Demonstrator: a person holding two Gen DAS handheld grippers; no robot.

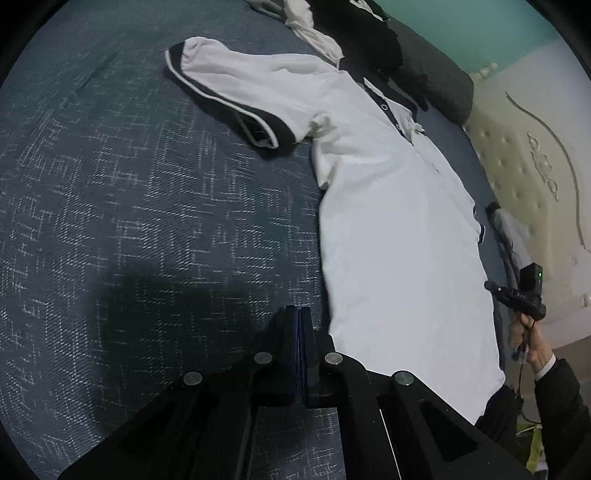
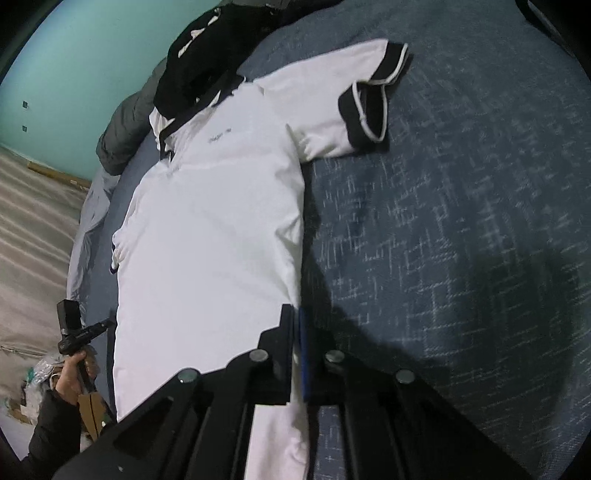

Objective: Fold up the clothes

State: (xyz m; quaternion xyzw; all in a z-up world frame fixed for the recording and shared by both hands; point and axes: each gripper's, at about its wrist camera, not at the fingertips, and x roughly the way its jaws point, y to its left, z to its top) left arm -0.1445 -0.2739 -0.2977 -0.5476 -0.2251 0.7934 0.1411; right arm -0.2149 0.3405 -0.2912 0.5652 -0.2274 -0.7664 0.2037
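Note:
A white polo shirt [image 1: 388,221] [image 2: 214,221] with black-trimmed sleeves lies flat, front up, on a blue bedspread [image 1: 147,184] [image 2: 443,221], collar at the far end. My left gripper [image 1: 299,314] is shut, its fingers pressed together over the bedspread just left of the shirt's lower side edge, with nothing between them. My right gripper [image 2: 294,314] is shut right above the shirt's other side edge. A thin white sliver shows between its fingers, and the cloth there lies flat. Each gripper [image 1: 489,285] [image 2: 109,323] also shows small in the other's view, held by a hand.
A black garment [image 1: 362,33] [image 2: 199,55] and a white one [image 1: 306,26] are piled beyond the collar. A grey pillow [image 1: 443,74] [image 2: 125,122] lies behind them. A cream padded headboard [image 1: 517,166] borders the bed. Bare bedspread stretches wide on both sides of the shirt.

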